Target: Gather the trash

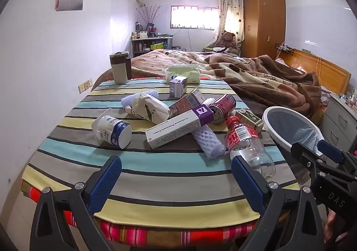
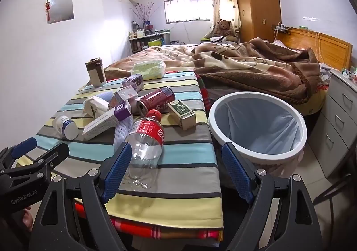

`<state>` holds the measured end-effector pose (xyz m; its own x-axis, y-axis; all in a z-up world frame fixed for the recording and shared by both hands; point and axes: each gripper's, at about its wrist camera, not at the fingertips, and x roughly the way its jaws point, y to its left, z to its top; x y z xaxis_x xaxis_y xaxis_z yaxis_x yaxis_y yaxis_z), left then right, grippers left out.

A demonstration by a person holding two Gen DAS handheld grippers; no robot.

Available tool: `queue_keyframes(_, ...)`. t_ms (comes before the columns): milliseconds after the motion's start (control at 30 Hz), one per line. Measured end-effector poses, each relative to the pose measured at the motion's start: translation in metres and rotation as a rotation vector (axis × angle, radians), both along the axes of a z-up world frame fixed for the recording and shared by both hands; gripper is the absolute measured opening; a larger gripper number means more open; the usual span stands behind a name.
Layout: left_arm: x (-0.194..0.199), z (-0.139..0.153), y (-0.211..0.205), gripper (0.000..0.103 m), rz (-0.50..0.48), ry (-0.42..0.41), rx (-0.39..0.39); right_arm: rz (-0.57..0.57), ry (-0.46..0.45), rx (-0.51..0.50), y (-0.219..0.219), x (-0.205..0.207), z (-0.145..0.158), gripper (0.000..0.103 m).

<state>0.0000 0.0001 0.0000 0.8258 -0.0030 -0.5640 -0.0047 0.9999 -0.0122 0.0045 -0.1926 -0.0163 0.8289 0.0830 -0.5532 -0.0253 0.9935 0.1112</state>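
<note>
Trash lies on a striped tablecloth (image 1: 156,168): a clear plastic bottle with a red label (image 1: 247,139) (image 2: 145,139), a white cream box (image 1: 178,127) (image 2: 107,121), a red can (image 1: 223,104) (image 2: 156,99), a white tub (image 1: 112,131) (image 2: 65,127), a crumpled paper bag (image 1: 149,109), foam netting (image 1: 208,141) and a green box (image 2: 183,114). A white bin with a blue liner (image 2: 256,126) (image 1: 292,128) stands right of the table. My left gripper (image 1: 176,181) is open and empty over the near edge. My right gripper (image 2: 176,172) is open and empty, its left finger beside the bottle's base.
A lidded cup (image 1: 120,67), a tissue pack (image 1: 183,72) and a small purple box (image 1: 177,86) stand at the table's far end. A bed with a brown blanket (image 1: 256,76) lies behind. Grey drawers (image 2: 334,121) stand right of the bin.
</note>
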Motion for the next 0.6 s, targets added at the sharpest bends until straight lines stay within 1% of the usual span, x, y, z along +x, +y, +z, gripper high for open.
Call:
queue_keyframes(233, 0.0, 0.0, 0.0003, 0.1, 0.002, 0.003, 0.001, -0.001, 0.004, 0.001, 0.0015, -0.0003, 0.0016, 0.085)
queue_keyframes(267, 0.0002, -0.0001, 0.0003, 0.1, 0.003, 0.005, 0.001, -0.001, 0.005, 0.001, -0.0022, 0.0007, -0.0019, 0.085)
queue_keyframes(600, 0.0016, -0.0049, 0.0017, 0.1, -0.006, 0.008, -0.006, -0.026, 0.006, -0.026, -0.0005, 0.0012, -0.0017, 0.085)
